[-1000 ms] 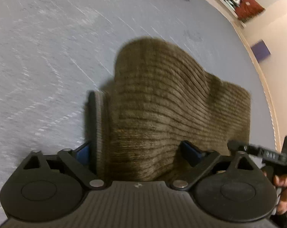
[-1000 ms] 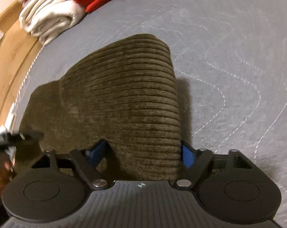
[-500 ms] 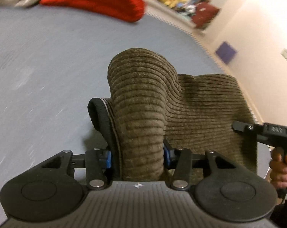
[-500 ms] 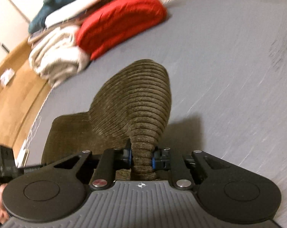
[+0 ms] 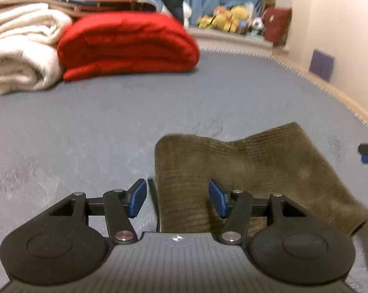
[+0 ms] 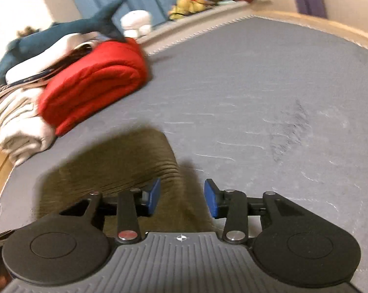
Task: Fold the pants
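Grey bed surface (image 5: 91, 127) is spreading out ahead of both claws. Red folded blanket (image 5: 127, 46) and cream blanket (image 5: 18, 51) are sitting far ahead and left of the left gripper (image 5: 176, 199). Brown corduroy pants (image 5: 245, 171), folded, are lying on the bed directly ahead of that claw and extending to its right; in the right wrist view pants (image 6: 115, 166) are lying ahead and left. Left gripper's blue pads are standing apart, fabric between them, not clamped. Right gripper (image 6: 182, 197) is likewise standing apart, gripping nothing.
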The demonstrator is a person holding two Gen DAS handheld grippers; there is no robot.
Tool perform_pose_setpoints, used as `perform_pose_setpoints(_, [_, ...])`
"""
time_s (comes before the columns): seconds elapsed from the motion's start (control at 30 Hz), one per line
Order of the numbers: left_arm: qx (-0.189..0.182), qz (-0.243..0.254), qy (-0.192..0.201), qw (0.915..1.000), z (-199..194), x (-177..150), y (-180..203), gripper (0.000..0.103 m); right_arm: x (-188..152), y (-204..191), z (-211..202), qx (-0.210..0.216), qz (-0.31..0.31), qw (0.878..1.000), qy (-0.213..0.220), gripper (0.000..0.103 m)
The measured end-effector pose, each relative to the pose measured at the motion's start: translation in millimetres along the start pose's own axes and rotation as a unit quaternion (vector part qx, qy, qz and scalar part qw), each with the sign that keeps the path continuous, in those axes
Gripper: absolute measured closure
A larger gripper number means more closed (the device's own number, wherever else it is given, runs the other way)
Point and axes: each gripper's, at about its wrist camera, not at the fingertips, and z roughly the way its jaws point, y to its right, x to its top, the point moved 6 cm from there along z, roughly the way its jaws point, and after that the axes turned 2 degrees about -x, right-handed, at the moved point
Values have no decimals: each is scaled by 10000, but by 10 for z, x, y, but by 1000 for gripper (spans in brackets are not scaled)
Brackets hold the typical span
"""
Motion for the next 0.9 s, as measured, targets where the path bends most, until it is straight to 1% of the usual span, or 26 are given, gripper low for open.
perform_pose_setpoints(0.03, [-111, 13, 84, 9999, -128, -20, -39, 41, -9, -21, -34, 101, -87, 9999, 5, 60])
perform_pose_setpoints(0.07, [-289, 55, 111, 9995, -192, -18, -10, 41, -39, -84, -61, 203, -309, 9993, -15, 60])
perform_pose_setpoints(0.1, [-516, 134, 89, 9985, -183, 1, 52, 41, -95, -176, -73, 324, -625, 9975, -82, 60])
perform_pose_setpoints(0.13, [-790, 288, 0, 9965, -200, -54, 104, 41, -181, -261, -85, 422, -949, 9944, -171, 60])
perform_pose_setpoints(0.17, [-1047, 509, -214, 9930, -210, -166, 143, 41, -284, -334, -69, 490, -1295, 9899, -315, 60])
perform_pose_setpoints(0.2, [-1191, 790, -573, 9881, -166, -286, 174, 41, -382, -433, 8, 508, -1585, 9846, -529, 61])
perform_pose_setpoints(0.23, [-1148, 1223, -1102, 9796, -96, -487, 210, 41, -530, -458, 107, 433, -1886, 9769, -904, 62])
perform_pose_setpoints(0.27, [-908, 1824, -1361, 9695, -56, -676, 241, 37, -685, -408, 212, 242, -2113, 9682, -1316, 62])
perform_pose_setpoints(0.3, [-591, 2505, -1432, 9556, -27, -828, 270, 31, -812, -353, 300, 83, -2258, 9613, -1579, 62])
perform_pose_setpoints(0.33, [-529, 2615, -1303, 9549, -77, -857, 257, 29, -859, -332, 333, 127, -2313, 9587, -1652, 62])
perform_pose_setpoints(0.4, [-652, 2145, -1382, 9647, -103, -781, 177, 29, -833, -333, 308, 157, -2314, 9585, -1660, 62])
perform_pose_setpoints(0.43, [-698, 1967, -1379, 9682, -107, -741, 131, 29, -789, -343, 312, 124, -2255, 9600, -1656, 62])
perform_pose_setpoints(0.47, [-667, 1903, -1315, 9706, -100, -689, 114, 29, -767, -355, 296, 99, -2203, 9617, -1630, 62])
perform_pose_setpoints(0.53, [-533, 1727, -1010, 9783, -203, -622, 54, 29, -791, -402, 203, 146, -2194, 9643, -1479, 61])
perform_pose_setpoints(0.6, [-570, 1276, -620, 9882, -241, -450, 17, 29, -797, -440, 149, 334, -2195, 9659, -1331, 61])
perform_pose_setpoints(0.63, [-606, 1064, -422, 9916, -275, -384, 1, 30, -796, -471, 159, 387, -2202, 9654, -1339, 59])
perform_pose_setpoints(0.67, [-625, 835, -191, 9944, -311, -293, -19, 34, -834, -473, 191, 381, -2225, 9639, -1415, 57])
perform_pose_setpoints(0.7, [-633, 663, -17, 9958, -323, -223, -20, 40, -876, -450, 240, 288, -2267, 9612, -1543, 57])
perform_pose_setpoints(0.77, [-654, 422, 120, 9969, -221, -46, -27, 73, -926, -413, 306, 238, -2310, 9586, -1651, 56])
perform_pose_setpoints(0.8, [-576, 392, 62, 9976, -69, 51, -30, 81, -922, -420, 300, 249, -2299, 9589, -1645, 56])
perform_pose_setpoints(0.83, [-397, 435, -138, 9982, 75, 13, -47, 94, -909, -421, 285, 251, -2285, 9593, -1641, 56])
perform_pose_setpoints(0.87, [-115, 499, -522, 9973, 245, -75, -89, 94, -879, -398, 256, 253, -2273, 9598, -1626, 56])
perform_pose_setpoints(0.9, [17, 487, -830, 9954, 389, -173, -142, 94, -883, -401, 243, 246, -2293, 9596, -1613, 56])
